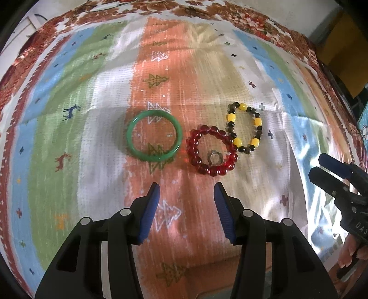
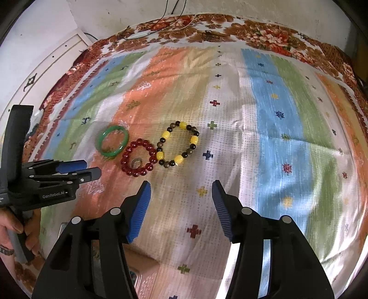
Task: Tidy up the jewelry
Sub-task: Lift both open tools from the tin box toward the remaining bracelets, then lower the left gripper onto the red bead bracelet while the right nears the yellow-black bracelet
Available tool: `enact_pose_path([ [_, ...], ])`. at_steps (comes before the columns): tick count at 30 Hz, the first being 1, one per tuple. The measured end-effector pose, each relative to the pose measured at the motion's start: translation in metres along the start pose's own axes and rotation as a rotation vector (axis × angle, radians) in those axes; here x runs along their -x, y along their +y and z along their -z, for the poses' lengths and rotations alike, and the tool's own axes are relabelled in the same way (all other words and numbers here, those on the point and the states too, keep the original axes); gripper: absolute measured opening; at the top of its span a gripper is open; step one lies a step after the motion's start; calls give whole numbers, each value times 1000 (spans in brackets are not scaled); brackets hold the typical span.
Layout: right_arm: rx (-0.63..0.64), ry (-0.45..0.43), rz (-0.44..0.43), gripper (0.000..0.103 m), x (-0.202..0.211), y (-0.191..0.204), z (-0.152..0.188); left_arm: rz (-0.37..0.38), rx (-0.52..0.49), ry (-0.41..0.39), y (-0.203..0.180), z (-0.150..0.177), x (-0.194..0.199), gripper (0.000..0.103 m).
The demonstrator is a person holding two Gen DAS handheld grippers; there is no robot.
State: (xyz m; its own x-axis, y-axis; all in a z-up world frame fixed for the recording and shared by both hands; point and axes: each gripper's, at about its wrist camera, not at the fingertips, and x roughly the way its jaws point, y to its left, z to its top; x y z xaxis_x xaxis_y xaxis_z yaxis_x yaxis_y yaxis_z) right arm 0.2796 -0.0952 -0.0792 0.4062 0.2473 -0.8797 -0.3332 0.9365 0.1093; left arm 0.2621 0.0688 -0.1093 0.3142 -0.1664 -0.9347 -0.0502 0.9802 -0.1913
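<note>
Three bracelets lie in a row on the patterned cloth (image 1: 69, 115): a green bangle (image 1: 130, 138), a red bead bracelet (image 1: 194, 150) and a yellow-and-dark bead bracelet (image 1: 258, 121). The red and yellow ones touch. A small metal ring (image 1: 209, 158) lies inside the red bracelet. My left gripper (image 1: 186, 191) hovers open just short of the bangle and red bracelet, holding nothing. In the right wrist view the green bangle (image 2: 99, 140), red bracelet (image 2: 125, 158), small ring (image 2: 133, 163) and yellow bracelet (image 2: 194, 139) lie ahead to the left of my open, empty right gripper (image 2: 181, 186).
The right gripper (image 1: 318, 165) shows at the right edge of the left wrist view, the left gripper (image 2: 93, 168) at the left of the right wrist view, each held by a hand (image 2: 9, 227). A brown box-like thing (image 2: 142, 264) sits near the front edge. Cables (image 2: 174, 20) hang behind.
</note>
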Motion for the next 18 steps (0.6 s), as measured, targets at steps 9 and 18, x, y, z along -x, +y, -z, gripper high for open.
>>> enact_pose_path([
  [9,-16,36,10,55,-24,-3,-9,42,40,31,4,-14,-20,49],
  [18,-35,64,30,55,-48,-8,-19,72,60,59,4,-24,-36,49],
])
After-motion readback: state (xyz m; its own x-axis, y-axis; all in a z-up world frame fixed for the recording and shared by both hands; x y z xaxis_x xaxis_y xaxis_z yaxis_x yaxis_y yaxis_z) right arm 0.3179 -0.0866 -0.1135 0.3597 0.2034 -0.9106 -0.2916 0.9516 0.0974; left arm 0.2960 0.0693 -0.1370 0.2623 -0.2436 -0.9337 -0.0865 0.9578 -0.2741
